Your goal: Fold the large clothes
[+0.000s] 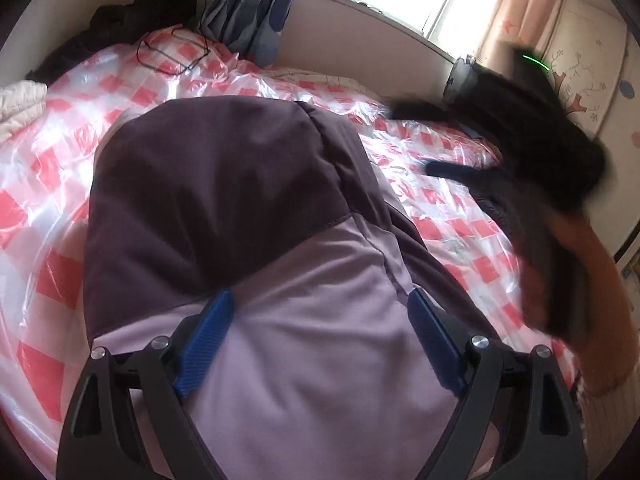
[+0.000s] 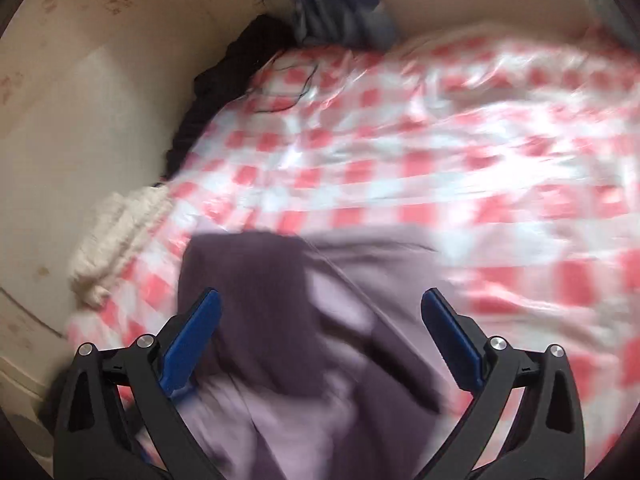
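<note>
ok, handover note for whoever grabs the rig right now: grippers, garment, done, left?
Left hand-held gripper: open, jaws wide over the garment, nothing pinched.
Right hand-held gripper: open, empty, above the garment's near end; its view is motion-blurred.
Garment: two-tone purple, dark half and lilac half, lying bunched on the checked plastic sheet covering the bed.
Done: a fold seems to be in, dark part over lilac; can't confirm neatness.
Left: likely flatten it, finish the remaining folds, tidy edges.
</note>
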Demonstrator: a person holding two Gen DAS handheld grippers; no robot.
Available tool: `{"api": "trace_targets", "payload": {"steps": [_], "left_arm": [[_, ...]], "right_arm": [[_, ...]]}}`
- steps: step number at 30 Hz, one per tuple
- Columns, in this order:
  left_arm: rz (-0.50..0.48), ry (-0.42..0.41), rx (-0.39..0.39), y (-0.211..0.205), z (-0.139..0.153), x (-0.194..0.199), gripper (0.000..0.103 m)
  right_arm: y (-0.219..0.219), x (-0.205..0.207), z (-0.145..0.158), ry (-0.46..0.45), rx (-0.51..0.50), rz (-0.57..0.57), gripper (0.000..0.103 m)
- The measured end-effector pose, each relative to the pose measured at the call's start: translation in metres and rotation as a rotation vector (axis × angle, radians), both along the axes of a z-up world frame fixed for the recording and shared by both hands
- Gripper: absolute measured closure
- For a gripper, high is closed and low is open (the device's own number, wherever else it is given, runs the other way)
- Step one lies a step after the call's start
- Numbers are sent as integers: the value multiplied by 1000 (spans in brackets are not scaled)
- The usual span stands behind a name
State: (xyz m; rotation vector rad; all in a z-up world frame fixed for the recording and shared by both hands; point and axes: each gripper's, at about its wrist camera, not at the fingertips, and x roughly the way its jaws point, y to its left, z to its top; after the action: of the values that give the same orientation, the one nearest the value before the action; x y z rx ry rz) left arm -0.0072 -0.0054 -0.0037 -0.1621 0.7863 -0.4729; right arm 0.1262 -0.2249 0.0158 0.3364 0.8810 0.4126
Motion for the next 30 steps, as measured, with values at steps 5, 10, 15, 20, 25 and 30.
{"api": "trace_targets", "payload": {"steps": [5,10,15,20,25,30], "left_arm": [[-43,10,-104,10,2,-1,18],[-61,47,-133,9,-2,3,18],[-34,43,-140,21,-6,1,18],[-28,50,-150,25,-4,-4,18],[-21,93,-220,35,6,-8,18],[22,104,-250,64,19,-21,18]], "right_arm": [[-16,58,-119,117,32,-184,6],[-33,56,-113,135,36,-164,7],[-35,-41,-22,-119,-4,-85,7],[-13,-104,-77,-3,-388,-54,7],[-45,-114,-105,105,-211,-106,7],[-34,-183,-46,-131,-225,-98,7]]}}
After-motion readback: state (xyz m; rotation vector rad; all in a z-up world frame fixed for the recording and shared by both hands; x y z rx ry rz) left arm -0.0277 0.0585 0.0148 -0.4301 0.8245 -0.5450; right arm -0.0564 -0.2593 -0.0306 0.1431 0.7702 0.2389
